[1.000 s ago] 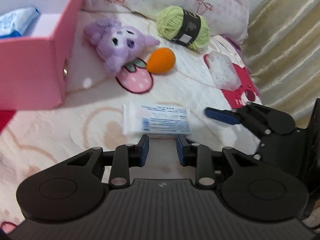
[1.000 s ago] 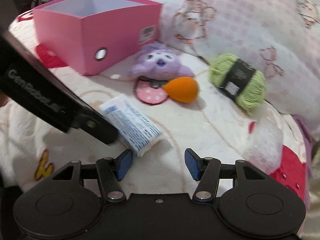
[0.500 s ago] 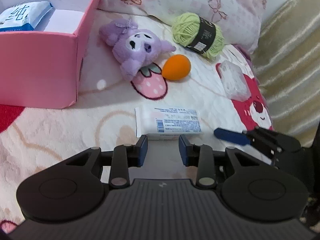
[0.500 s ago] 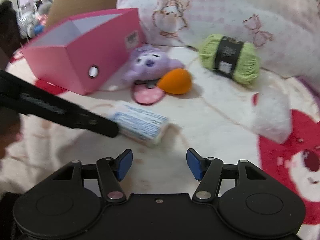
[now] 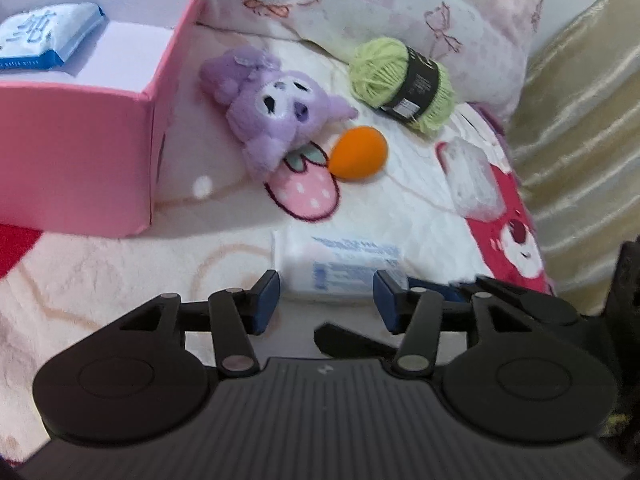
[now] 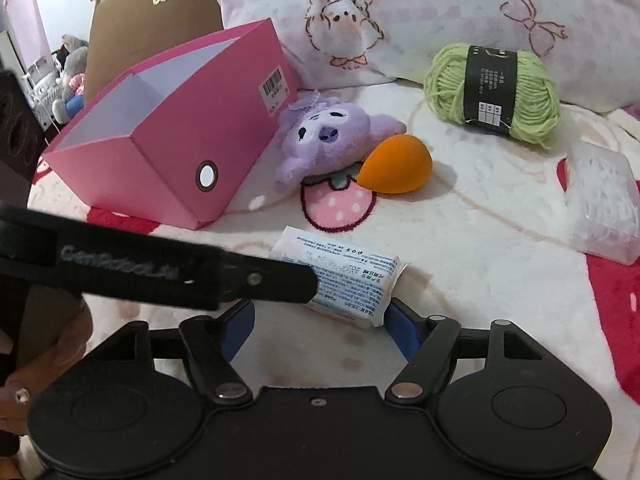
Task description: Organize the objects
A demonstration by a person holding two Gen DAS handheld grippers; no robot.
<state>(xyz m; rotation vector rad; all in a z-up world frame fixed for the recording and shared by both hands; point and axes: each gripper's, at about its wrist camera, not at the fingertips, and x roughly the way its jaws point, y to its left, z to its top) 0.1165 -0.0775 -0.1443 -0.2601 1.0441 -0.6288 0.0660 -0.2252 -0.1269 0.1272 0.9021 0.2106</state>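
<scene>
A white and blue tissue pack [image 5: 340,268] [image 6: 344,276] lies flat on the blanket. My left gripper [image 5: 326,306] is open, its jaws spread just in front of the pack's near edge. My right gripper [image 6: 320,326] is open too, its jaws on either side of the pack's near end; I cannot tell whether they touch it. The pink box [image 5: 76,152] [image 6: 176,136] stands open at the left and holds another tissue pack [image 5: 44,36]. A purple plush [image 5: 276,116] [image 6: 324,140], an orange sponge [image 5: 358,152] [image 6: 396,164], green yarn [image 5: 404,84] [image 6: 492,88] and a clear plastic case [image 5: 472,176] [image 6: 604,200] lie beyond.
A patterned pillow [image 6: 420,12] lines the back of the bed. A beige curtain [image 5: 580,120] hangs at the right. A brown cardboard piece [image 6: 152,12] stands behind the pink box. The left gripper's body [image 6: 160,272] crosses the right wrist view above the pack.
Both grippers have moved in on the tissue pack. The left gripper's jaws have opened wider. The right gripper has swung from beside the pack to straddle its near end.
</scene>
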